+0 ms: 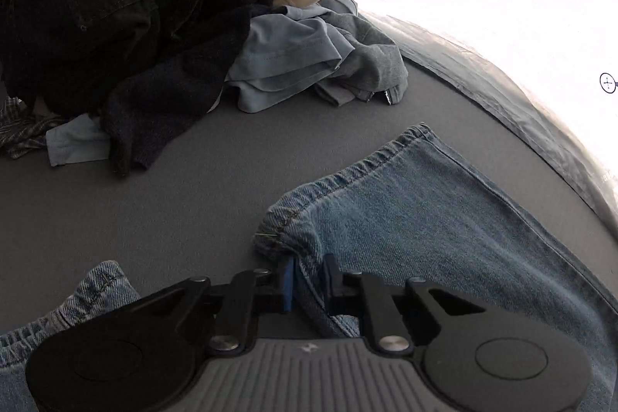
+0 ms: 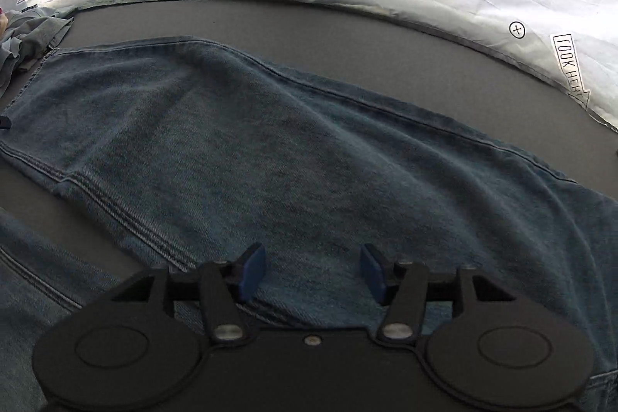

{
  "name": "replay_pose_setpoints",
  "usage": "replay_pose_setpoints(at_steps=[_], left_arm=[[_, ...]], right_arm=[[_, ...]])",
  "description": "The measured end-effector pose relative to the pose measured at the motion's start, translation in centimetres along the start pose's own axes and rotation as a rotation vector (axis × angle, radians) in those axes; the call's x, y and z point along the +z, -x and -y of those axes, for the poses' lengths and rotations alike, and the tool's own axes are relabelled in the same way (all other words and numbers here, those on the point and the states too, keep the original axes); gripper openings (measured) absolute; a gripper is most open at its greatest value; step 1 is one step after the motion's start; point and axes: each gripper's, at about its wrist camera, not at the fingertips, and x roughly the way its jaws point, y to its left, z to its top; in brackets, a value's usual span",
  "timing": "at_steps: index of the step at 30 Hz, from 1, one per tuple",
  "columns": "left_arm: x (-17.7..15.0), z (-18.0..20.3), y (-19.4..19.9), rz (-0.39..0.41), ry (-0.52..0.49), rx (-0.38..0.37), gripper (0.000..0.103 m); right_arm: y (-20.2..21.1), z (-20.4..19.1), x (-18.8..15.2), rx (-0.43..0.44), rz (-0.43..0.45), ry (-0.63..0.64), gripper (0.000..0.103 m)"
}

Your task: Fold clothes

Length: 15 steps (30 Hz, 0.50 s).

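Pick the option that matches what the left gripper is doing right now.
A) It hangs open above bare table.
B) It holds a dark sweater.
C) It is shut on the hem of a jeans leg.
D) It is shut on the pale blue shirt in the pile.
C: in the left wrist view the left gripper has its blue pads pinched on the jeans at the hem corner, apart from the clothes pile.

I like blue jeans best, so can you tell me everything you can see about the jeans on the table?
The jeans are faded blue denim with thick stitched seams and hemmed leg ends. They lie spread out, mostly flat with soft wrinkles, on the grey table. The left tongs are shut on a bunched fold near a leg hem. The right tongs are open right above the cloth, holding nothing. A pile of other clothes sits apart from the jeans.
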Motion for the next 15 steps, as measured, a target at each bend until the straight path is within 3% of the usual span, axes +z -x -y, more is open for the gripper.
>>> replay_pose_setpoints(at_steps=[6, 10, 14, 15], left_arm=[[2.4, -1.8, 1.3, 0.048, 0.084, 0.054, 0.010], [2.3, -3.6, -0.6, -0.042, 0.125, 0.072, 0.013], [1.5, -2.9, 0.6, -0.009, 0.002, 0.083, 0.024], [1.3, -2.8, 1.3, 0.001, -0.011, 0.078, 0.031]], right_arm=[[2.0, 2.6, 0.0, -0.019, 0.038, -0.135, 0.056], [3.3, 5.2, -0.1, -0.049, 0.072, -0.208, 0.056], [4.0, 9.3, -1.4, -0.122, 0.085, -0.311, 0.057], [4.3, 10.3, -1.9, -0.149, 0.091, -0.337, 0.057]])
